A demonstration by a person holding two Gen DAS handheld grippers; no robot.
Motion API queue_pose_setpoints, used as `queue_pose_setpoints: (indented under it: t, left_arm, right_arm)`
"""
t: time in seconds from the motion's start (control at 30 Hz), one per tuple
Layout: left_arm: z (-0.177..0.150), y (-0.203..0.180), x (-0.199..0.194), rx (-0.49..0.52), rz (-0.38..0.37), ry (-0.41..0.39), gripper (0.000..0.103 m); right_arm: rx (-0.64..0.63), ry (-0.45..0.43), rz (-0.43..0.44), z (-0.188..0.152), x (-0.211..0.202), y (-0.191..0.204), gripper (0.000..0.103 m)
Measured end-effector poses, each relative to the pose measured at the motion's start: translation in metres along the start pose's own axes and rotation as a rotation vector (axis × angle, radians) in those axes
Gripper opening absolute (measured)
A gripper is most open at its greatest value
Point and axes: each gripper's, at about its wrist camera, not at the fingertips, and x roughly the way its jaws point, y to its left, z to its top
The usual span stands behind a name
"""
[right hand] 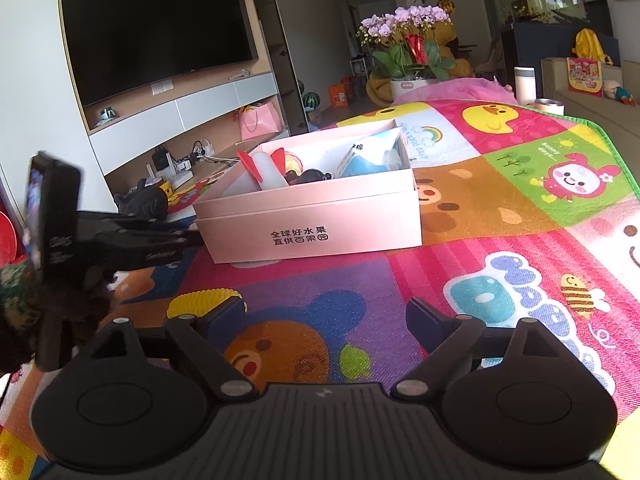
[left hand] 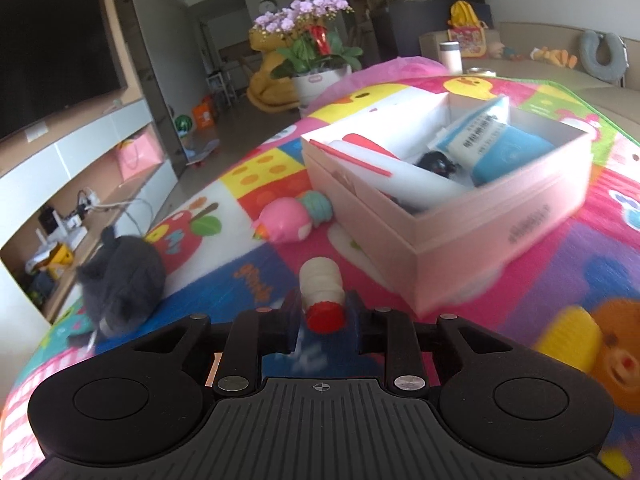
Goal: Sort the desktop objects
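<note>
Left wrist view, left edge: your grey plush toy (left hand: 120, 280) lies on the patterned mat (left hand: 580, 248). At lower centre your left gripper (left hand: 322, 316) is pinching a small cream ribbed bottle with a red cap (left hand: 322, 294), pads pressed on its cap end. Just above it lies a pink toy (left hand: 286, 220); right of that, the pink box (left hand: 500, 216) holds a white tube, a dark item and blue packets. Right wrist view: your right gripper (right hand: 326, 320) stands spread at lower centre, nothing between the pads, with the box in the upper centre.
</note>
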Motion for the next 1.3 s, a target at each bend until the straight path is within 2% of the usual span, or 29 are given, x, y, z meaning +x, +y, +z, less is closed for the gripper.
queue_pose_setpoints:
  t: [0.2,0.33,0.57,0.73,0.8,0.9,1.0,1.17,1.3]
  left_arm:
    - [-0.012,-0.014,-0.076,0.037,-0.054,0.015,0.027]
    - [-0.02,-0.028,-0.105,0.074,-0.084,0.048,0.027]
    - [-0.032,-0.048,-0.117,0.081,-0.141,0.077,0.029]
    - [-0.049,-0.054,-0.111,-0.011,-0.127,0.09,0.033]
    - [-0.055,-0.052,-0.111,-0.07,-0.124,0.091,0.051]
    - [-0.064,-0.048,-0.112,-0.14,-0.119,0.095,0.068]
    - [-0.072,-0.045,-0.113,-0.166,-0.09,0.105,0.082]
    - [-0.076,-0.033,-0.113,-0.179,-0.033,0.11,0.088]
    - [-0.08,-0.025,-0.114,-0.198,-0.007,0.113,0.092]
  right_arm:
    - [-0.005,-0.024,0.008,-0.001,-0.004,0.001,0.094]
    - [-0.019,-0.037,0.009,-0.002,-0.007,0.004,0.096]
    - [-0.032,-0.048,-0.004,-0.002,-0.01,0.006,0.097]
    - [-0.055,-0.021,-0.004,0.0,-0.006,0.01,0.097]
    - [-0.087,0.003,0.015,0.003,-0.005,0.015,0.097]
    - [-0.155,0.018,0.049,0.009,-0.007,0.027,0.097]
    - [-0.23,0.041,0.085,0.017,-0.004,0.045,0.097]
    - [-0.256,0.146,0.131,0.025,0.026,0.073,0.096]
    - [-0.235,0.19,0.102,0.024,0.052,0.087,0.094]
